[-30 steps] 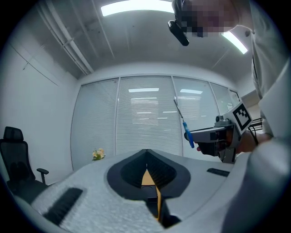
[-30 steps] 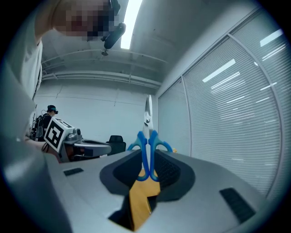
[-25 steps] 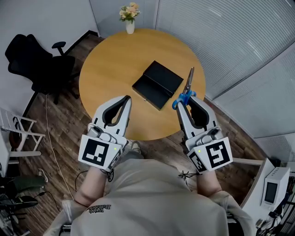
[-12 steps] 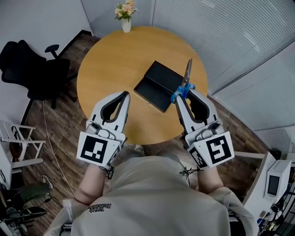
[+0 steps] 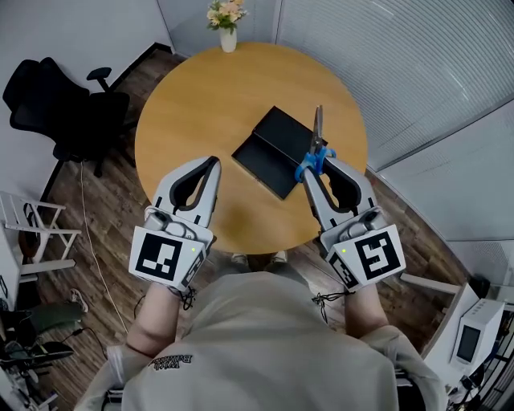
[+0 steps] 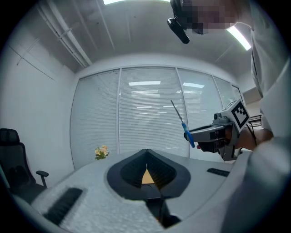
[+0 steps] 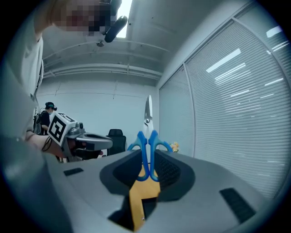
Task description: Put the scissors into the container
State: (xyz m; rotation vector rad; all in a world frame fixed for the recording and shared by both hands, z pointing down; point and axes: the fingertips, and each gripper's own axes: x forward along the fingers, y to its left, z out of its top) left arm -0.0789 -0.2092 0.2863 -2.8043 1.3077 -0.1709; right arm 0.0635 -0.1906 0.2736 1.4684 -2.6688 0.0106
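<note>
Blue-handled scissors stand between the jaws of my right gripper, which is shut on the handles; the blades point away from me. In the head view the blades overlap the right end of the open black container on the round wooden table. The right gripper view shows the scissors rising upright out of the jaws. My left gripper is shut with nothing in it and hovers over the table's near edge, left of the container. From the left gripper view, the scissors and the right gripper appear on the right.
A small vase of flowers stands at the table's far edge. A black office chair and a white folding chair are on the wood floor to the left. Blinds and glass walls close off the right side.
My right gripper has carried the scissors left and forward, so the blades now overlap the container's right end. The left gripper has kept its place near the table edge.
</note>
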